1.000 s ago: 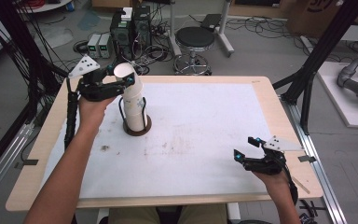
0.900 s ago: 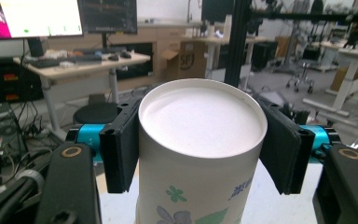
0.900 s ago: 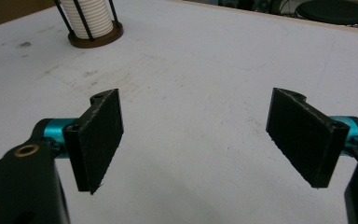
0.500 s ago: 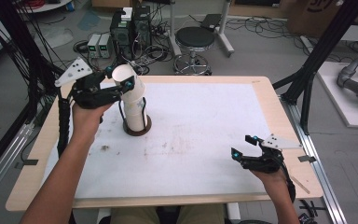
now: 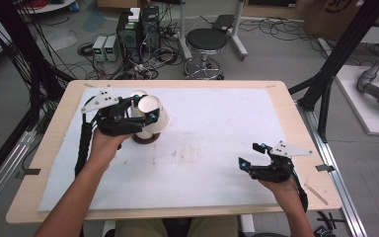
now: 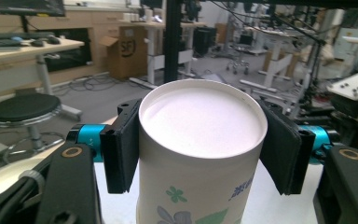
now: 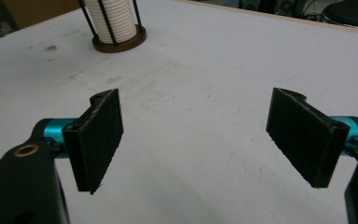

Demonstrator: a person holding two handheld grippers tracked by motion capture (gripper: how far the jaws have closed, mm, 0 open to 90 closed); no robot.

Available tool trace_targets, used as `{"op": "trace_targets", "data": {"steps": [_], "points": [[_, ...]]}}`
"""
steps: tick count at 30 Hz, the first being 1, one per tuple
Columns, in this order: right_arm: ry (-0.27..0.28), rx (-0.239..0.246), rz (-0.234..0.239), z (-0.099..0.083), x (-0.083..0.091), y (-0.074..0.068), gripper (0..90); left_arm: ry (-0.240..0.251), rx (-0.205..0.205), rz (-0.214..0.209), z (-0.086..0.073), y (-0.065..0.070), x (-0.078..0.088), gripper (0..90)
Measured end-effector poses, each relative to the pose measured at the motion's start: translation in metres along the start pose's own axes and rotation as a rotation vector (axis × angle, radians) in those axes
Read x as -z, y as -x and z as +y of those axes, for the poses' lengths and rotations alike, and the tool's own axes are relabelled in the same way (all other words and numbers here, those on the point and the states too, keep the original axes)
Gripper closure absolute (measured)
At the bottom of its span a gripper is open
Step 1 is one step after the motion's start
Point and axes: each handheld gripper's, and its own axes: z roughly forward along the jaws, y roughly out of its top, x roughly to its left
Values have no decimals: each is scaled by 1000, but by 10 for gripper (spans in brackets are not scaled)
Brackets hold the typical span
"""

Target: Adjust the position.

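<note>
left gripper is clamping the paper cup | right gripper is hovering, jaws apart

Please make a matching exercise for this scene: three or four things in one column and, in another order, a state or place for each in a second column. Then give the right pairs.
Things:
1. left gripper
2. right gripper
3. cup
4. cup stack
5. stool

States or places:
A. on the floor beyond the table
B. jaws open, nothing between them
C. held bottom up between two black pads
D. in a holder with a brown base
E. shut on a paper cup

Pairs: 1-E, 2-B, 3-C, 4-D, 5-A
</note>
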Motion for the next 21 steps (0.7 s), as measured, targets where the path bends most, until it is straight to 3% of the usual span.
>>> {"op": "trace_targets", "data": {"steps": [8,17,21], "points": [[-6,69,88,7,-10,-12,189,-32,-21,-61,-14,14,-8,357],[30,76,184,21,-22,-24,189,-43,-22,-113,-29,29,-14,357],[36,103,235,27,-34,-33,190,-53,-15,-139,-37,33,-19,357]]}}
